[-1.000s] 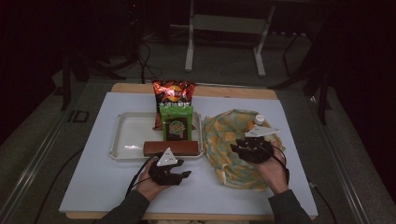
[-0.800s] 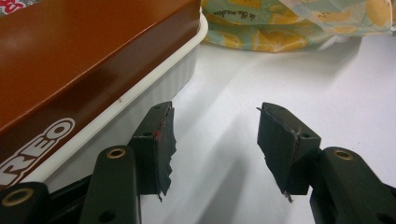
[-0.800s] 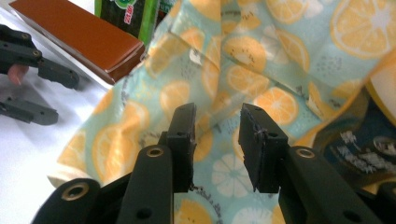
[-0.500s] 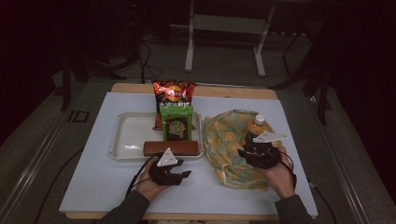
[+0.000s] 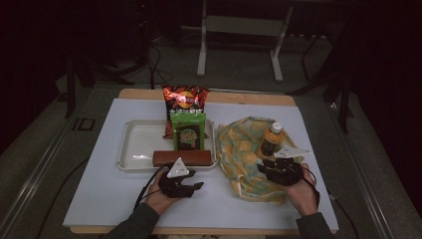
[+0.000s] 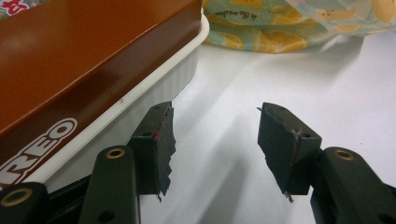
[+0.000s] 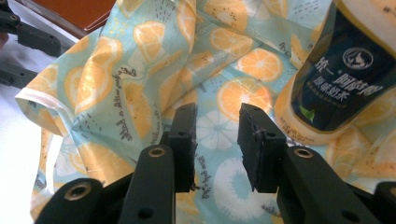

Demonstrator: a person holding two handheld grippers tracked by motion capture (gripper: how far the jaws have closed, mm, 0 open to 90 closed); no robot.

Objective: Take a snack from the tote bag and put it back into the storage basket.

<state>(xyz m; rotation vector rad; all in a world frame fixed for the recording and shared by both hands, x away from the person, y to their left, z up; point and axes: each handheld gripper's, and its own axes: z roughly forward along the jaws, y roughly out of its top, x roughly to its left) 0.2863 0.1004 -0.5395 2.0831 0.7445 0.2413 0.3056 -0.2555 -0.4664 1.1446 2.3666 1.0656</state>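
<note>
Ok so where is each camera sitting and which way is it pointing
High view: above the person's side of the table, facing forward and down on the white tray, citrus-print cloth and bottle; both forearms, left gripper, right gripper.
Left gripper view: low over the table, along its own open jaws, beside the brown Oreo box on the tray.
Right gripper view: just above the cloth, along its own parted jaws, bottle at right.
Shared: cloth and Oreo box appear in all three.
</note>
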